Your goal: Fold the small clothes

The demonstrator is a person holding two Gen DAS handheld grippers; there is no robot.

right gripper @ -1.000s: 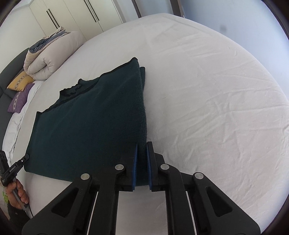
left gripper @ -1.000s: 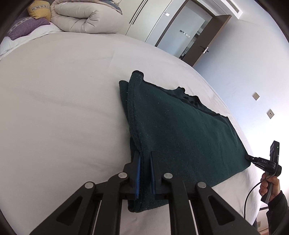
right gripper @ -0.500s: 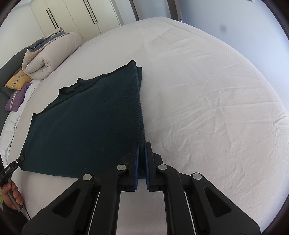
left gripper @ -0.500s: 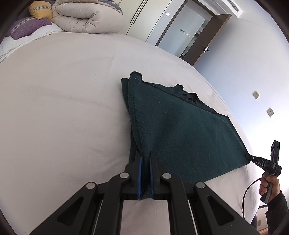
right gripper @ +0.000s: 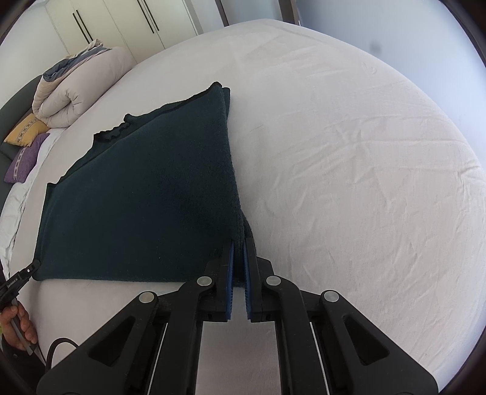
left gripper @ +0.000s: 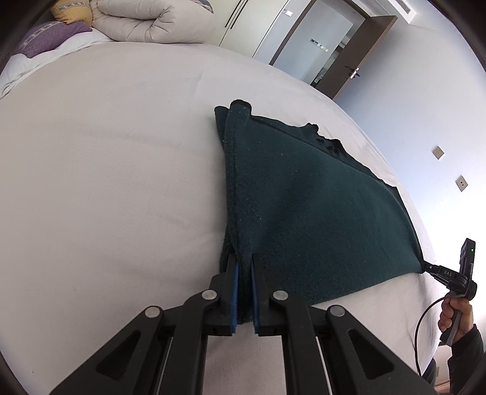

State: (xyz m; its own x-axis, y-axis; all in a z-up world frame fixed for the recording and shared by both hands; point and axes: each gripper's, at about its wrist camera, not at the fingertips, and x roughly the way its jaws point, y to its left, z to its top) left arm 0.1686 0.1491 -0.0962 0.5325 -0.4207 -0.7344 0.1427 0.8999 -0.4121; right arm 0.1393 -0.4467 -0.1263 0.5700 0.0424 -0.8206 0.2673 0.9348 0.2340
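A dark green knitted garment (left gripper: 309, 206) lies folded on the white bed, stretched taut between both grippers. My left gripper (left gripper: 244, 261) is shut on its near corner, cloth pinched between the blue pads. My right gripper (right gripper: 239, 246) is shut on the opposite near corner of the garment (right gripper: 145, 200). The right gripper also shows at the right edge of the left wrist view (left gripper: 431, 269), and the left gripper at the left edge of the right wrist view (right gripper: 30, 272). The near edge is lifted slightly; the far edge rests on the bed.
The white bed sheet (right gripper: 349, 152) spreads wide around the garment. A rolled beige duvet (left gripper: 152, 21) and purple and yellow pillows (right gripper: 24, 152) sit at the bed's head. An open door (left gripper: 358, 54) and wardrobes (right gripper: 121, 21) stand beyond.
Both grippers have closed tighter on the garment's near corners and pulled it back toward me. The loose flap below the left gripper is now drawn up and the cloth is tauter.
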